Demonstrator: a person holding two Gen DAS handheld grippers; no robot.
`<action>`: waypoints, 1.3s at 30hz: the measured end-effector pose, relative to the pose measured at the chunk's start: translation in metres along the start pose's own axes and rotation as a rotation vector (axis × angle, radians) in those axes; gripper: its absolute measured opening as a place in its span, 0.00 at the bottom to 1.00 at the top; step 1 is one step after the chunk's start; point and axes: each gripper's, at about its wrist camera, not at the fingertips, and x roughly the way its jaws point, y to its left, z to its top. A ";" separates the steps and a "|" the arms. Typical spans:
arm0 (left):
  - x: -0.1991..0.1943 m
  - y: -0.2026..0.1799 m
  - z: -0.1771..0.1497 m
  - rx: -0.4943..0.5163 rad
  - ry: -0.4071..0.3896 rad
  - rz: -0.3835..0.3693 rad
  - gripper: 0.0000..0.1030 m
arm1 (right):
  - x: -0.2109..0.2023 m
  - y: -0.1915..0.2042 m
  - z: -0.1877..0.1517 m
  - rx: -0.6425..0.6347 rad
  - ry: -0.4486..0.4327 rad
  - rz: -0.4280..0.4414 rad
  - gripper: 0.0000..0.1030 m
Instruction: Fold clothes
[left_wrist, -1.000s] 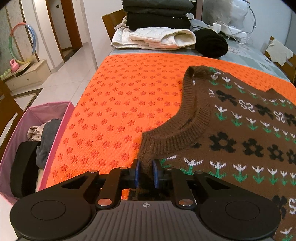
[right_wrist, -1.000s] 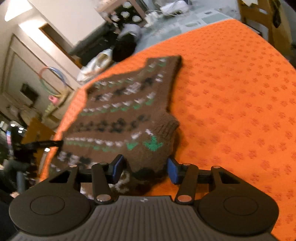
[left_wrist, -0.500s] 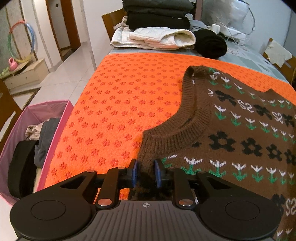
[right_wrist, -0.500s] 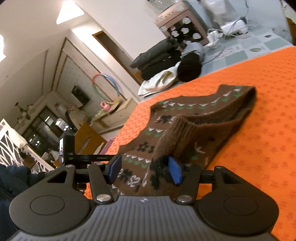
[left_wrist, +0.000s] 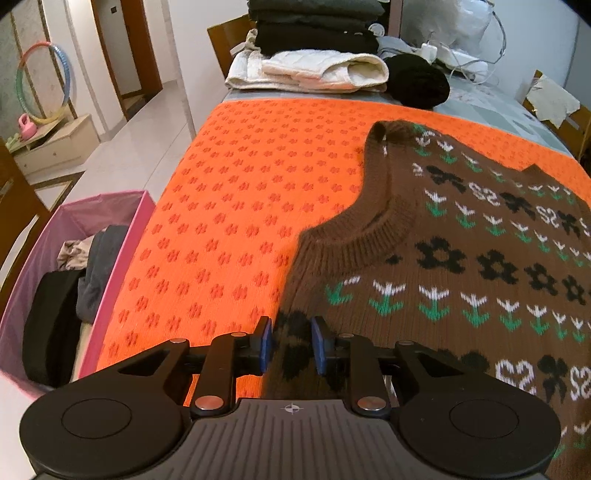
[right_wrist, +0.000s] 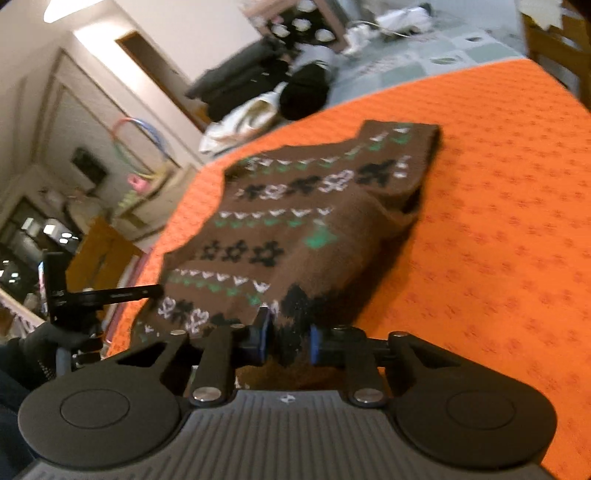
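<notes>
A brown knitted vest (left_wrist: 461, 258) with black flowers and white-green tulips lies on an orange flowered cloth (left_wrist: 240, 206). My left gripper (left_wrist: 290, 349) is shut on the vest's near shoulder edge, by the ribbed neckline. In the right wrist view the vest (right_wrist: 295, 229) is partly lifted, its right side folded over. My right gripper (right_wrist: 288, 341) is shut on the vest's near edge and holds it above the cloth (right_wrist: 498, 221). The left gripper also shows at the left in the right wrist view (right_wrist: 147, 291).
A pink bin (left_wrist: 44, 258) with dark clothes stands on the floor left of the table. Folded clothes (left_wrist: 314, 48), a black bundle (left_wrist: 417, 85) and cables sit at the table's far end. Wooden chairs stand at the far and right edges.
My right gripper has closed on the vest's edge and swung it down and left, laying the fold flatter. My left gripper keeps its grip and has shifted slightly along the shoulder.
</notes>
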 end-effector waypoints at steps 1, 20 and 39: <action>-0.003 -0.002 -0.003 0.014 -0.002 -0.001 0.25 | -0.009 0.003 0.000 0.017 0.012 -0.024 0.20; -0.012 -0.014 -0.005 0.080 -0.097 0.036 0.30 | -0.029 -0.040 -0.030 0.090 -0.028 -0.255 0.43; 0.016 0.000 0.033 -0.019 -0.164 0.039 0.02 | -0.034 -0.035 -0.013 0.063 -0.048 -0.307 0.44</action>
